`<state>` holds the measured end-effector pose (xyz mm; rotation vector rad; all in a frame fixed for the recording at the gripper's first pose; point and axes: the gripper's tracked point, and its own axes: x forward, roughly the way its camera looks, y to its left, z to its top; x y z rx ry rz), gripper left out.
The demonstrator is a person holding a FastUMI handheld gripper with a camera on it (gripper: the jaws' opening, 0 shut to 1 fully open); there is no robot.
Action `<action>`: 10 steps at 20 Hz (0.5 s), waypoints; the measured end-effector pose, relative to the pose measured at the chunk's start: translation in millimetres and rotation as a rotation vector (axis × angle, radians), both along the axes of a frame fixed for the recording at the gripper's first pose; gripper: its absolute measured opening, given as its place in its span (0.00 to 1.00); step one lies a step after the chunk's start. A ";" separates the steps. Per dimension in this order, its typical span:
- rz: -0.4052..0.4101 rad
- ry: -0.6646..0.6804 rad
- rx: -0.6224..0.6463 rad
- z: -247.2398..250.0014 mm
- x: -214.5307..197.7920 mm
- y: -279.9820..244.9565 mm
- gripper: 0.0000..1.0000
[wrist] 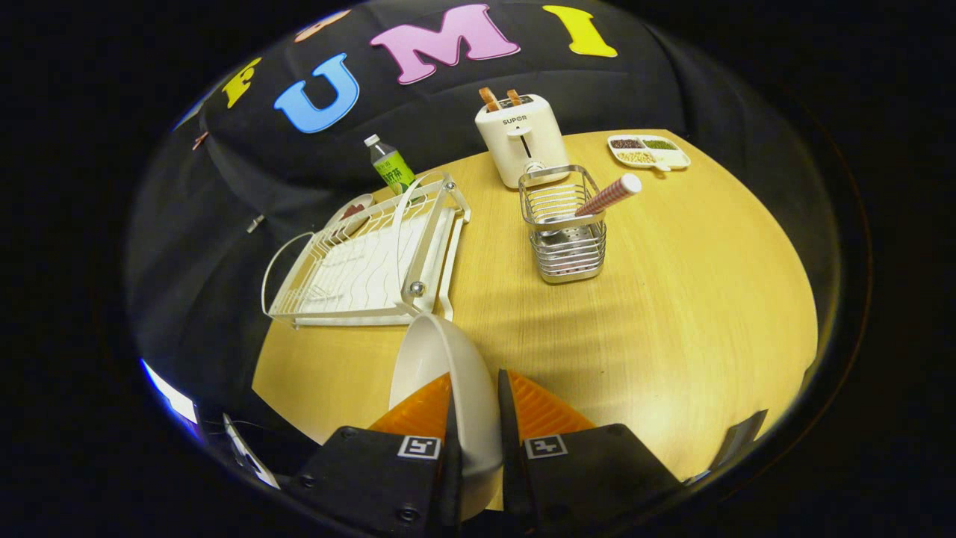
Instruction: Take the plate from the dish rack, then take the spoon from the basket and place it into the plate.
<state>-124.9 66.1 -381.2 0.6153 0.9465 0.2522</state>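
Observation:
A white plate (441, 366) stands on edge between my fingers, held up above the round wooden table (672, 314). My gripper (476, 403) is shut on its rim, one finger on each face. Beyond the fingers to the left lies the white wire dish rack (370, 258), with nothing in its slots. Straight ahead stands a metal wire basket (565, 228); a spoon with a red-checked handle (606, 196) leans out of it to the right, its bowl down inside the basket.
A cream toaster (521, 138) with two slices in it stands behind the basket. A green-labelled bottle (390, 166) is behind the rack, and a small dish (355, 209) by the rack's far corner. A divided tray of beans (648, 151) sits far right.

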 end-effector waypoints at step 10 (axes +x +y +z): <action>-0.081 0.115 -0.021 -41.8 4.4 -24.6 0.37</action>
